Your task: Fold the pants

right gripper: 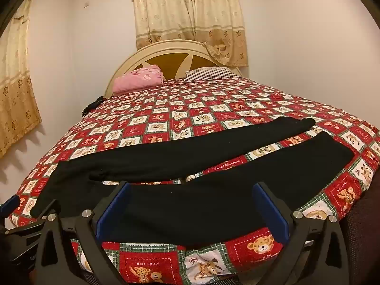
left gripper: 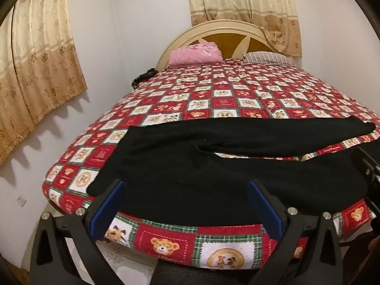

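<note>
We see a pair of black soft-fabric pants (left gripper: 213, 163) spread flat near the foot edge of a bed covered by a red, white and green patchwork quilt printed with teddy bears (left gripper: 237, 99). Their long axis runs across the bed, parallel to that near edge: the waist end lies toward the left side of the bed, and the two legs stretch off to the right. The legs part in a narrow V, the far leg reaching toward the right edge and the near leg lying just along the foot edge, with a strip of quilt showing between them. Our left tongs (left gripper: 186, 190) hover over the waist and seat part, released, blue-padded fingers (left gripper: 118, 192) standing wide apart with nothing clenched between them. Our right tongs (right gripper: 191, 191) hang over the near leg in the same way, spread wide and gripping nothing, tilted down toward the cloth. Whether the pads touch the fabric we cannot tell. At the head of the bed a folded pink blanket (left gripper: 196, 54) and a striped pillow (left gripper: 268, 58) rest against a cream and brown rounded wooden headboard (left gripper: 223, 36). Beige patterned curtains (left gripper: 242, 7) hang on the white walls.
</note>
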Action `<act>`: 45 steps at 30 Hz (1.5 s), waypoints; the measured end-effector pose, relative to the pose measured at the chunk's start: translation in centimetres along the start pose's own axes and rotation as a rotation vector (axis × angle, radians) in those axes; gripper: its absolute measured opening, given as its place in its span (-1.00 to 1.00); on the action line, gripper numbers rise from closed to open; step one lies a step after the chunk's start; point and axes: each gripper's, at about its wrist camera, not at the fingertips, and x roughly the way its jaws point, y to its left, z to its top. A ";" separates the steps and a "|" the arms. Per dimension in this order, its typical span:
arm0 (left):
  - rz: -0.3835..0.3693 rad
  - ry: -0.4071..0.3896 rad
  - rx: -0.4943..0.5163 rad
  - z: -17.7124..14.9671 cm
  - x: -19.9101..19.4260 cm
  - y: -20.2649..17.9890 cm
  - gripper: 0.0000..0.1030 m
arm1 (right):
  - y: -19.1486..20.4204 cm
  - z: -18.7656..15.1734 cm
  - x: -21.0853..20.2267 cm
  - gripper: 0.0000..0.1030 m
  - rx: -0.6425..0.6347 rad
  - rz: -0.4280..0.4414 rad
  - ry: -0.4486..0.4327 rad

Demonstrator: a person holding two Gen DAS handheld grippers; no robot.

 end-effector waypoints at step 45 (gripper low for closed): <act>-0.022 -0.003 0.006 -0.7 0.2 -0.3 1.00 | 0.6 -0.2 0.4 0.98 -0.018 -0.010 0.004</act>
